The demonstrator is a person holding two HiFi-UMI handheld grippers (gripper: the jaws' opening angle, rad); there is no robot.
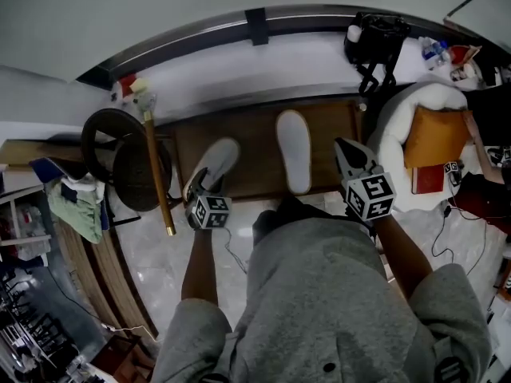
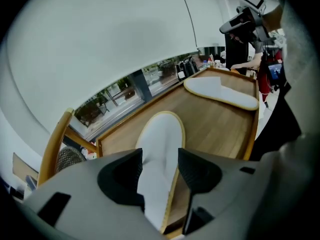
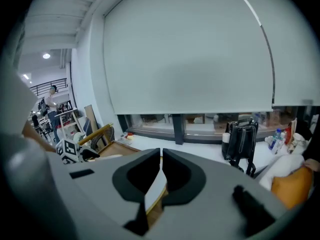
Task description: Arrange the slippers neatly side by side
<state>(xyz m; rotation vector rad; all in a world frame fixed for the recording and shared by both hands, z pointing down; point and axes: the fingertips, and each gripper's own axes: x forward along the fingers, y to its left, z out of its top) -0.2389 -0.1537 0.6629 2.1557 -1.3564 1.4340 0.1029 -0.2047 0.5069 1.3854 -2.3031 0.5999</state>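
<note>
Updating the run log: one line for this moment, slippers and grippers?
left gripper: open, straddling tilted white slipper | right gripper: shut, empty | other white slipper: straight on wooden board | pair: not parallel

This looks like a big open workroom or studio dressed with a few home things. A wide roller blind (image 3: 190, 59) hangs over a low window strip (image 3: 200, 119). The glossy tiled floor (image 1: 160, 270) carries loose cables (image 1: 437, 242). There is a low wooden platform (image 1: 327, 134), a black backpack (image 1: 375, 38), an orange cushion (image 1: 435, 138) and cluttered shelving (image 3: 70, 121) with a person (image 3: 51, 96) beside it.

The person wears grey clothes (image 1: 319, 294). The left tool (image 1: 195, 188) and right tool (image 1: 345, 152) are grey with black jaws. Each bears a black-and-white marker cube (image 1: 209, 211).
</note>
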